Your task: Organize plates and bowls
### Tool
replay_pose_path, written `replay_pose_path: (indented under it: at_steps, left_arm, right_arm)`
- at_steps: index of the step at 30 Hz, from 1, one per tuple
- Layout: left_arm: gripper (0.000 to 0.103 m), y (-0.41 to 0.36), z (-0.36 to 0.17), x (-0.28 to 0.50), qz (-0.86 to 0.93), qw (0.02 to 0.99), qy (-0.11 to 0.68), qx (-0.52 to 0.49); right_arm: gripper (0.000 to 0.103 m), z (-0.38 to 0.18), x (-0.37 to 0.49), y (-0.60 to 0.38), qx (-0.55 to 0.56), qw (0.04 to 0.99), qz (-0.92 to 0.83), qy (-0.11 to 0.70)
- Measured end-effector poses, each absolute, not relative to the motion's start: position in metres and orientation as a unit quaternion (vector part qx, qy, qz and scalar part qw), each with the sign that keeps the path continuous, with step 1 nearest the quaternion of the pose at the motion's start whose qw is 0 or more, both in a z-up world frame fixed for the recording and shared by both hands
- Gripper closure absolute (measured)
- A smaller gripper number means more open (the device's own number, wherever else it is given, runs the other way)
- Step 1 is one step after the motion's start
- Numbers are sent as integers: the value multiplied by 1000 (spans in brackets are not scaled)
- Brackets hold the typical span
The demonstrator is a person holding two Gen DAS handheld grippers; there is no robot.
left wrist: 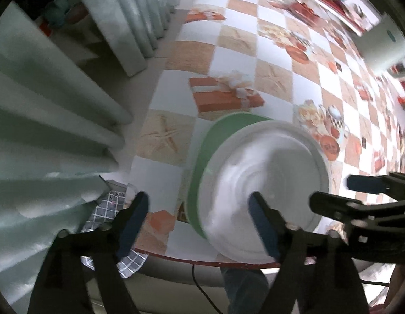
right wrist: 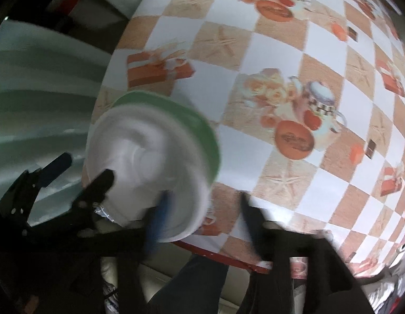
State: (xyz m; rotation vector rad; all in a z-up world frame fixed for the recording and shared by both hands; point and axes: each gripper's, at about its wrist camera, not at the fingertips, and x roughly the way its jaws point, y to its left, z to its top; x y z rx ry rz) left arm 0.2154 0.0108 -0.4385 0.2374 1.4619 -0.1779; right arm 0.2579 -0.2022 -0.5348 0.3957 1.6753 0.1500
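left gripper [left wrist: 199, 217]: showing black angular fingers, blue pads, round pivot screws | right gripper [right wrist: 199, 209]: showing the same black-and-blue build | person: wearing dark trousers [right wrist: 186, 282]

You are in a home, at a dining table [left wrist: 254, 60] laid with a checkered oilcloth printed with gift boxes, starfish, roses and a teapot. At nine o'clock of the left wrist view, pale green curtains [left wrist: 45, 120] hang in long folds down to a light floor. At six o'clock a checked grey cloth [left wrist: 110, 204] lies at the table's red-trimmed edge. White and green dishes [left wrist: 267, 172] sit stacked there.
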Motion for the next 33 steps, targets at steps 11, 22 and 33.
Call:
replay_pose_path:
  at_steps: [11, 22, 33]
  left_arm:
    - [14, 6, -415, 197, -72, 750, 641, 143]
    - [14, -15, -407, 183, -110, 737, 649, 152]
    - [14, -21, -404, 172, -121, 725, 654, 178]
  right_arm:
    - [1, -505, 243, -213, 150, 676, 78, 717]
    - [1, -487, 234, -216, 140, 686, 69, 711]
    - [1, -480, 234, -219, 130, 694, 62, 706]
